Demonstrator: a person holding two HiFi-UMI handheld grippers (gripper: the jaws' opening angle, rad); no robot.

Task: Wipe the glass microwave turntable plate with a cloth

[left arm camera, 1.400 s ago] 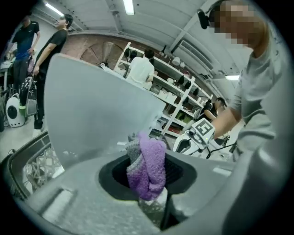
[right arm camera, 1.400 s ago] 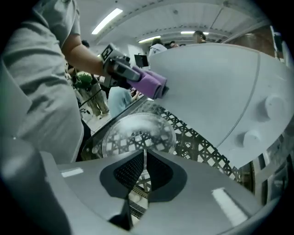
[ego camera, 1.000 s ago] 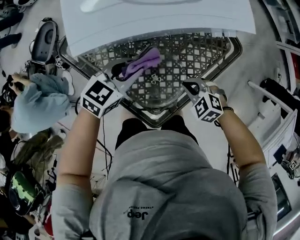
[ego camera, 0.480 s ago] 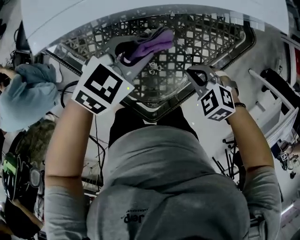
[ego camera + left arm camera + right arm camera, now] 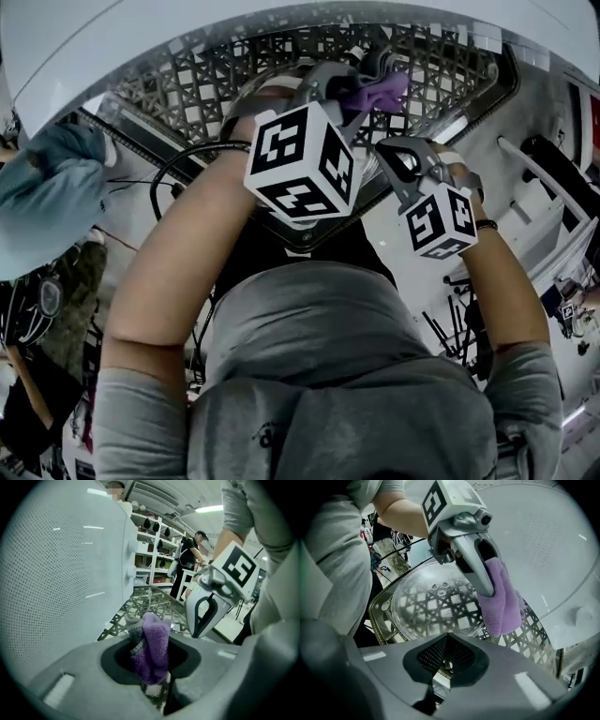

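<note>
The left tongs (image 5: 151, 662) are gripping the cloth (image 5: 154, 639), dangling it beside the plate (image 5: 426, 606) ready to wipe, while the right tongs (image 5: 447, 641), closed on its near rim, are seemingly steadying it just ahead of them on the mesh table (image 5: 534, 634).

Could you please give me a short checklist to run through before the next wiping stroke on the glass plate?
1. Cloth gripped: ok. The left tool is shut on the purple cloth.
2. Plate steadied: ok. The right tool is closed on the near rim of the glass plate.
3. Cloth touching the glass: cannot tell. It hangs by the plate's far rim.
4. Plate supported: ok. It appears to lie on the lattice rack.
5. Plate surface free: ok. Nothing lies on it.
6. Tools clear of each other: ok. They are apart.
</note>
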